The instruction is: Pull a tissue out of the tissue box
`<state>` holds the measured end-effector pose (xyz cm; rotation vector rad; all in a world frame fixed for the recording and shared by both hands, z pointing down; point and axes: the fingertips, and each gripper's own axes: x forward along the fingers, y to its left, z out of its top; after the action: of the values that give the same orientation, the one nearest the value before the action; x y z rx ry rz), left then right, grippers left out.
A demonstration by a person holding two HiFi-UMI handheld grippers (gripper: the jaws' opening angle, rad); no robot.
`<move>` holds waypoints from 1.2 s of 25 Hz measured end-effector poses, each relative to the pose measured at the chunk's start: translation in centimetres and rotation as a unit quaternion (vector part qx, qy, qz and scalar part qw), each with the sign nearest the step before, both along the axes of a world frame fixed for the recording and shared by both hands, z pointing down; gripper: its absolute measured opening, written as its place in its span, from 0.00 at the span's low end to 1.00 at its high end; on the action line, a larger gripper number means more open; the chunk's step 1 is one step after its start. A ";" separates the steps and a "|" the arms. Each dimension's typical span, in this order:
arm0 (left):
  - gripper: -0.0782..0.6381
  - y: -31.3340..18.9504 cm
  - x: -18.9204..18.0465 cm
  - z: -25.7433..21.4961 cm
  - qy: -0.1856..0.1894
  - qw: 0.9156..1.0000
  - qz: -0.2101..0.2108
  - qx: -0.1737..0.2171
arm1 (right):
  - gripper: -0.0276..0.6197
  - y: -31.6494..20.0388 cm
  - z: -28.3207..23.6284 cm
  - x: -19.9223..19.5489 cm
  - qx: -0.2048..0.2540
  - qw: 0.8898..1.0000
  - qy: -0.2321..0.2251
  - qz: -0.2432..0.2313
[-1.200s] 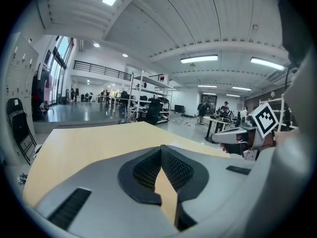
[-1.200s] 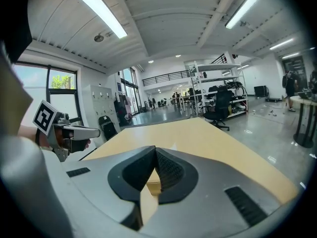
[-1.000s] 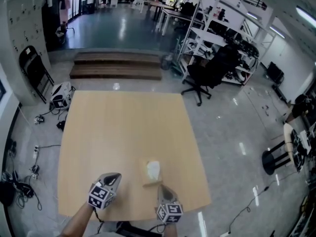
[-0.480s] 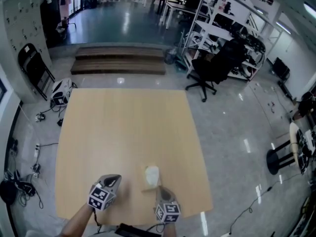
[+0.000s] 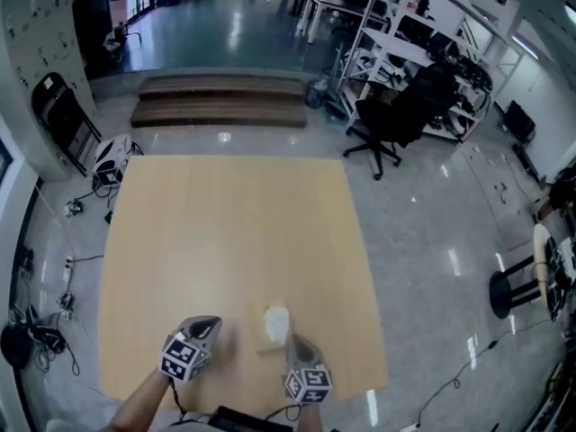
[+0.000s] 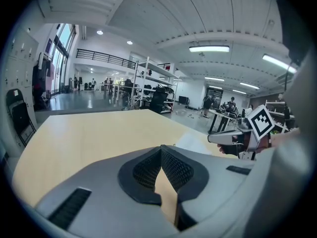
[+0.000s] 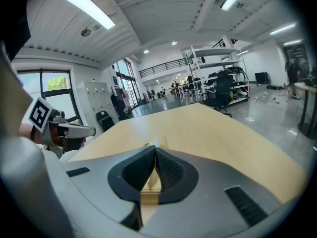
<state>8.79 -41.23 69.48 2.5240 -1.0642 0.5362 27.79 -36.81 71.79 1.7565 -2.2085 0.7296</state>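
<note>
A small tan tissue box (image 5: pixel 273 336) with a white tissue (image 5: pixel 276 319) standing out of its top sits near the front of the wooden table (image 5: pixel 225 232). My right gripper (image 5: pixel 293 341) is just right of and behind the box, shut and empty. In the right gripper view the tissue (image 7: pixel 158 142) peeks over the closed jaws (image 7: pixel 155 150). My left gripper (image 5: pixel 209 323) hovers to the box's left, a short gap away, shut with nothing in it. From the left gripper view (image 6: pixel 161 148) the pale tissue (image 6: pixel 193 141) lies ahead to the right, beside the right gripper (image 6: pixel 220 139).
The table's front edge (image 5: pixel 243 394) runs just below the grippers and its right edge (image 5: pixel 371 286) is near the box. On the floor around are a black office chair (image 5: pixel 396 120), wooden steps (image 5: pixel 220 111), a folding chair (image 5: pixel 58 120) and a stool (image 5: pixel 513 291).
Both grippers have sunk slightly toward the table, and the right one is a bit closer to the box. Both stay shut. The box has not moved on the table.
</note>
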 end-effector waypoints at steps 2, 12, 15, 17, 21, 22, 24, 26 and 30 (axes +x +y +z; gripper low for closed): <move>0.12 0.0 0.2 0.2 0.001 1.000 0.002 -0.006 | 0.10 -0.2 0.0 0.0 -0.001 1.000 -0.001 -0.006; 0.12 0.1 0.7 0.7 -0.009 1.000 0.018 -0.021 | 0.36 -1.0 1.3 -1.5 -0.013 0.999 -0.038 -0.022; 0.12 -0.2 0.5 0.8 -0.005 1.000 0.013 -0.016 | 0.36 -1.3 2.0 -1.8 -0.023 0.999 -0.042 -0.019; 0.12 0.0 0.2 1.2 -0.009 1.000 0.013 -0.021 | 0.36 -1.4 2.4 -2.1 -0.030 0.999 -0.037 -0.022; 0.12 -0.3 -0.3 1.4 -0.005 1.000 0.004 -0.017 | 0.30 -1.5 2.5 -2.4 -0.030 0.999 -0.023 -0.030; 0.12 -0.3 -0.4 1.5 -0.005 1.000 0.003 -0.017 | 0.23 -1.6 2.6 -2.5 -0.029 0.999 -0.020 -0.028; 0.12 -0.4 -0.7 1.7 -0.005 1.000 0.002 -0.016 | 0.18 -1.6 2.8 -2.6 -0.029 0.999 -0.015 -0.025; 0.12 -0.6 -0.6 1.7 -0.005 1.000 0.001 -0.013 | 0.14 -1.7 3.0 -2.6 -0.028 0.999 -0.010 -0.023; 0.12 -0.3 -0.3 1.6 -0.002 1.000 0.005 -0.019 | 0.06 -1.6 3.1 -2.2 -0.027 1.000 -0.003 -0.016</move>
<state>8.47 -41.56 71.03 2.4987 -1.0333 0.5598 25.62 -38.43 74.92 1.6923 -2.1944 0.7821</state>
